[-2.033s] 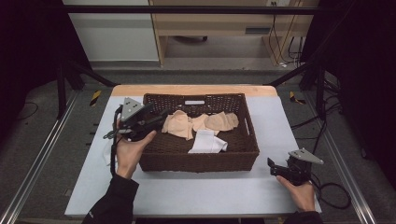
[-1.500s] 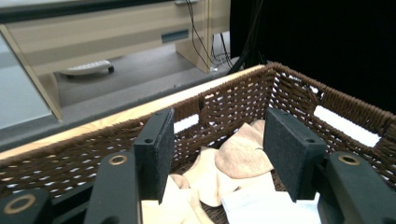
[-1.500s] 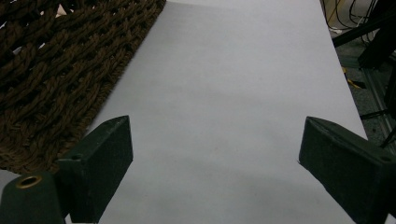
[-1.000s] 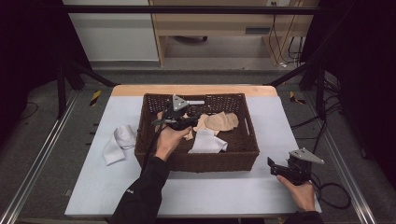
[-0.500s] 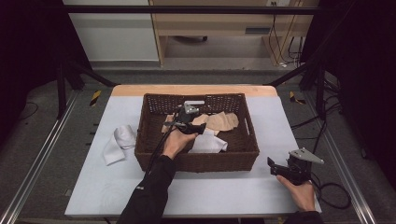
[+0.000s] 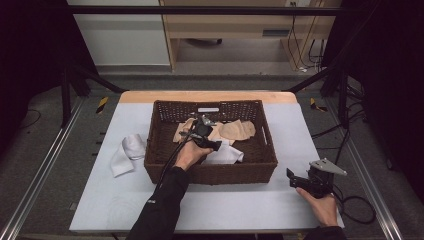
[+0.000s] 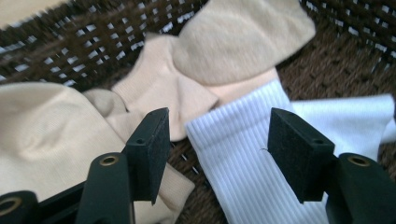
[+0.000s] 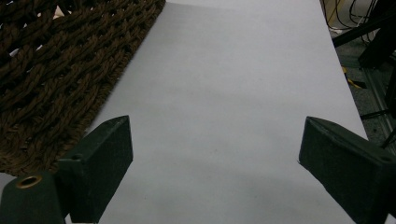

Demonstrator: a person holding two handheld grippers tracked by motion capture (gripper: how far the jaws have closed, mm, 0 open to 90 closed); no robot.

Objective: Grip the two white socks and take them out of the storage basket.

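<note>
Socks are seen piled in the wicker basket from the high view, with the left gripper lowered among them and the right gripper parked on the table – another white sock is left outside. In the left gripper view, jaws that have just been opening are spread over the ribbed white sock, beige socks beside it, nothing pinched. In the right gripper view, jaws are held wide over bare tabletop – basket wall alongside.

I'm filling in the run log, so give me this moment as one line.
left gripper: open, in basket, above white sock | beige socks: beside it | right gripper: open, over table
</note>
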